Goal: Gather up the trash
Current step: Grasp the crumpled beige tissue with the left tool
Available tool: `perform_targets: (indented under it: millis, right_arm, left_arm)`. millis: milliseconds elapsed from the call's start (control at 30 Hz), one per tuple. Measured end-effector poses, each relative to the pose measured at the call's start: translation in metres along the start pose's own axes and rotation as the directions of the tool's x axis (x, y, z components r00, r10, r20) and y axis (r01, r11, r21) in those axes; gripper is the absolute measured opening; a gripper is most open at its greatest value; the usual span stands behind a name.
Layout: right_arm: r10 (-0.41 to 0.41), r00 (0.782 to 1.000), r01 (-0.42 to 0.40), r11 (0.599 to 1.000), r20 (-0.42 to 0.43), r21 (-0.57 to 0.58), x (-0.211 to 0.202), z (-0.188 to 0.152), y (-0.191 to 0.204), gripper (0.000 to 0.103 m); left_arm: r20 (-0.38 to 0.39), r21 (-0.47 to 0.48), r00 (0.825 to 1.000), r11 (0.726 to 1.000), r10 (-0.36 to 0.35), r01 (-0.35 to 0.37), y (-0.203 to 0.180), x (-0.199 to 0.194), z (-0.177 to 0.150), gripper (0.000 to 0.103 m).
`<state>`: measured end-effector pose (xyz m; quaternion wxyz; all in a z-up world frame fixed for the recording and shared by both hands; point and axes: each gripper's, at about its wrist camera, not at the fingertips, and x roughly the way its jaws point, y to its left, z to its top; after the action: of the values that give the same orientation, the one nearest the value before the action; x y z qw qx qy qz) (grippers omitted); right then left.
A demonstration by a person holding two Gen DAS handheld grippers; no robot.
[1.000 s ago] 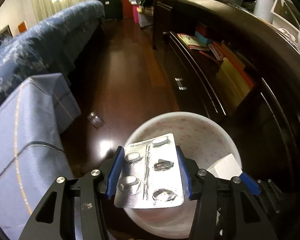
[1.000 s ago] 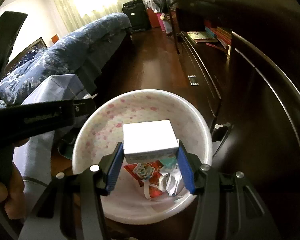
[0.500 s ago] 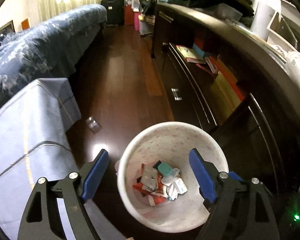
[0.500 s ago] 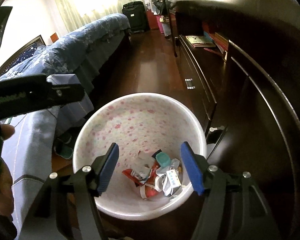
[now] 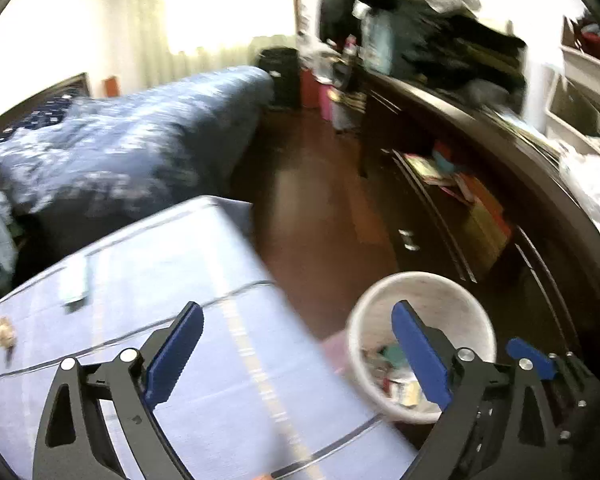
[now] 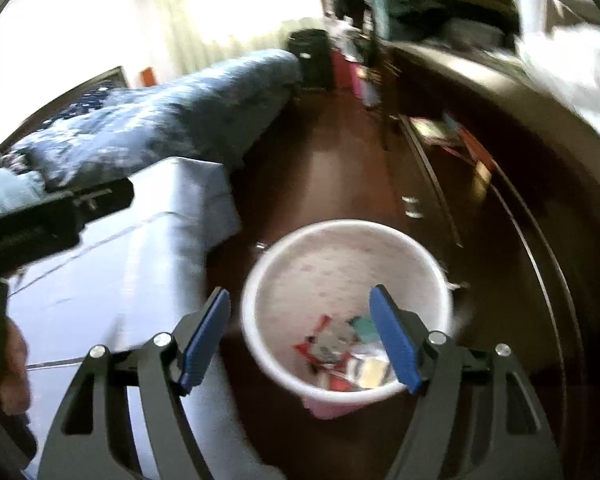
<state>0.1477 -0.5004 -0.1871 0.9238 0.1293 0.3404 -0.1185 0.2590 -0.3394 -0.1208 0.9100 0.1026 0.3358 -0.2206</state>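
Bedroom: dark wooden floor (image 5: 320, 216), bed with blue patterned quilt (image 5: 140, 128) at left, long dark wooden sideboard (image 5: 480, 184) at right with books on its open shelf, clutter piled on top

Nearer, a counter covered in pale blue cloth with thin stripes (image 5: 204, 320) fills the lower left of the left wrist view; the round white bin with faint pink speckles (image 6: 340, 248) stands on the floor between that counter and the sideboard

Trash already in the bin: small heap of red, teal and white wrappers and packets (image 6: 344, 356) at the bottom, blurred, individual pieces not readable

Left gripper (image 5: 296, 356): jaws have just been opening, now wide apart, nothing between them, sits over the counter edge with the bin at its right jaw
Right gripper (image 6: 300, 332): jaws have just been opening too, apart and empty, bin right below and ahead

Still out on the cloth: a flat pale grey strip-like item (image 5: 76, 280) and a small crumpled beige scrap (image 5: 2, 332) near the far left edge; both too blurred to identify

Judgement: both leftovers look light. The scrap is probably soft and crushable, so pinch it across the middle; the flat strip lies flush on the cloth and may slip, so take it by a long edge or slide it to the counter edge first
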Motion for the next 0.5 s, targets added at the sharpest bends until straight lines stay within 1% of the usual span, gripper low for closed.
perform_targets:
  millis: [67,133,167,233,267,333,367,400,500]
  right_arm:
    - [0.031,0.999,-0.031,0.999,0.010,-0.026,-0.008,0.002,0.021,0.074]
    - [0.074,0.997,-0.073,0.996,0.017,-0.060,-0.015,0.003,0.046,0.076]
    - [0.094,0.995,-0.092,0.993,0.018,-0.075,-0.017,0.002,0.058,0.077]
    - [0.143,0.990,-0.141,0.983,0.010,-0.114,-0.021,0.002,0.087,0.077]
    - [0.158,0.987,-0.156,0.979,0.005,-0.130,-0.022,0.002,0.097,0.078]
    - [0.187,0.982,-0.186,0.967,-0.010,-0.176,-0.022,0.001,0.127,0.078]
    - [0.198,0.980,-0.197,0.961,-0.016,-0.195,-0.022,0.000,0.139,0.078]
    - [0.213,0.977,-0.213,0.951,-0.026,-0.225,-0.022,0.000,0.156,0.078]
    - [0.245,0.969,-0.247,0.929,-0.044,-0.276,-0.022,-0.002,0.189,0.078]
  left_arm:
    - [0.019,-0.022,0.999,0.999,0.038,-0.038,0.020,-0.012,-0.005,0.097]
    - [0.031,-0.062,0.995,0.994,0.090,-0.088,0.049,-0.026,-0.013,0.098]
    - [0.035,-0.078,0.994,0.992,0.104,-0.101,0.058,-0.030,-0.016,0.098]
    - [0.038,-0.129,0.988,0.981,0.150,-0.144,0.091,-0.043,-0.026,0.099]
    - [0.036,-0.145,0.986,0.977,0.166,-0.159,0.101,-0.047,-0.029,0.099]
    - [0.028,-0.183,0.979,0.964,0.203,-0.195,0.127,-0.053,-0.036,0.099]
    - [0.020,-0.210,0.973,0.952,0.230,-0.221,0.145,-0.057,-0.041,0.099]
    - [0.013,-0.224,0.969,0.945,0.246,-0.237,0.155,-0.058,-0.046,0.099]
    - [-0.016,-0.270,0.953,0.917,0.301,-0.294,0.192,-0.062,-0.059,0.099]
